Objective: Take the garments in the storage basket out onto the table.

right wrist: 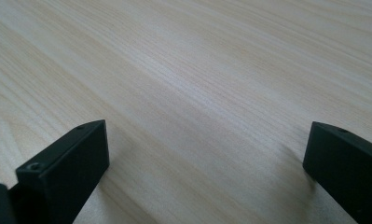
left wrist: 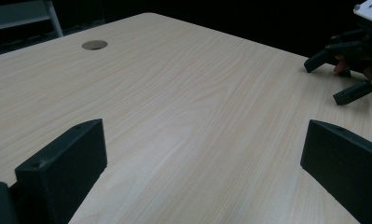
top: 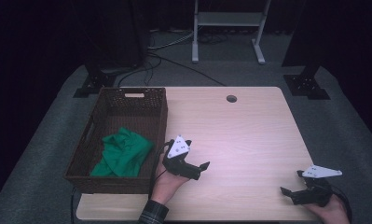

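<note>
Right now both sets of tongs stand wide open with nothing between their jaws. The left tongs (top: 196, 167) sit low over the bare tabletop (top: 239, 135), just beside the near right corner of the basket (top: 161, 116), held by the left hand (top: 167, 183), whose sleeve (top: 152, 214) is checked. In the left gripper view the two black jaws rise far apart over pale wood, and the right tongs (left wrist: 342, 79) show farther off near the table's edge. The right tongs (top: 290, 185) rest near the front right corner of the tabletop, well apart from the left ones, jaws spread and aimed leftward; the right gripper view has plain wood grain between them. The brown woven basket stands on the left part of the tabletop. A crumpled green cloth (top: 123, 153) lies inside it, toward its near end, apart from both tongs. A round hole (top: 231, 98) sits near the far edge of the tabletop. Beyond it, on the grey floor (top: 230, 72), are cables (top: 167, 58) and a white frame (top: 228, 28).
</note>
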`<state>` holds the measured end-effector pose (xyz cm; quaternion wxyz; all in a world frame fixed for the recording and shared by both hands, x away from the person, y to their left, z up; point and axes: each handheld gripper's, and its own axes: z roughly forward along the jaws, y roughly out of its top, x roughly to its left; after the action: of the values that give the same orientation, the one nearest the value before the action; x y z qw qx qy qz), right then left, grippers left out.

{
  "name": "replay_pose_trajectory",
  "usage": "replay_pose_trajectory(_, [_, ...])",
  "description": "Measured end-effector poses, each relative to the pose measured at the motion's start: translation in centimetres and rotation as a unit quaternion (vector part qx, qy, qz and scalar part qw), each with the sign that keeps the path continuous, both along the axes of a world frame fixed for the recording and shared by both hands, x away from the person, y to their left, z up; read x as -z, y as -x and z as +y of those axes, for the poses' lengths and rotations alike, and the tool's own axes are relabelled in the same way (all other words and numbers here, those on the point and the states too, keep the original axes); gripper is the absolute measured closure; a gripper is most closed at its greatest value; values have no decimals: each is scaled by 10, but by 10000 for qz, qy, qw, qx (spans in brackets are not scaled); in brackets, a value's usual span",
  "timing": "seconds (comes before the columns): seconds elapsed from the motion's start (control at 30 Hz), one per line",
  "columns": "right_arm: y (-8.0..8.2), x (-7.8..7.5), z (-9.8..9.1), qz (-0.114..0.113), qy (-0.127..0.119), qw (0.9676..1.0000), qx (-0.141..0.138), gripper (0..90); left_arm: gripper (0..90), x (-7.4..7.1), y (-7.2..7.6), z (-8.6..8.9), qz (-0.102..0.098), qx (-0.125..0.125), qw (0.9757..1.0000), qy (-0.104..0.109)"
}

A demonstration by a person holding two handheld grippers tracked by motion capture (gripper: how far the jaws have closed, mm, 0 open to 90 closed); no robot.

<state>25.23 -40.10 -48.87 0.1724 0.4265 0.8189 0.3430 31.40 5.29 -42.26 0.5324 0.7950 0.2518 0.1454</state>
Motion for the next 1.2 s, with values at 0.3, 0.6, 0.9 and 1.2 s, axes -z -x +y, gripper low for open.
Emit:
replay_pose_trajectory(0.3, [0,0,0,0,0,10000,1,0,0,-7,0,-1,-53,8,10000,-11])
replay_pose_trajectory(0.6, [0,0,0,1,-2,10000,5,0,0,-9,-4,0,37,57,10000,55])
replay_pose_trajectory(0.9, [0,0,0,0,-1,10000,4,0,0,-14,-7,-1,44,133,9999,82])
replay_pose_trajectory(1.2, [0,0,0,1,0,10000,3,0,0,-16,-10,0,61,194,9997,169])
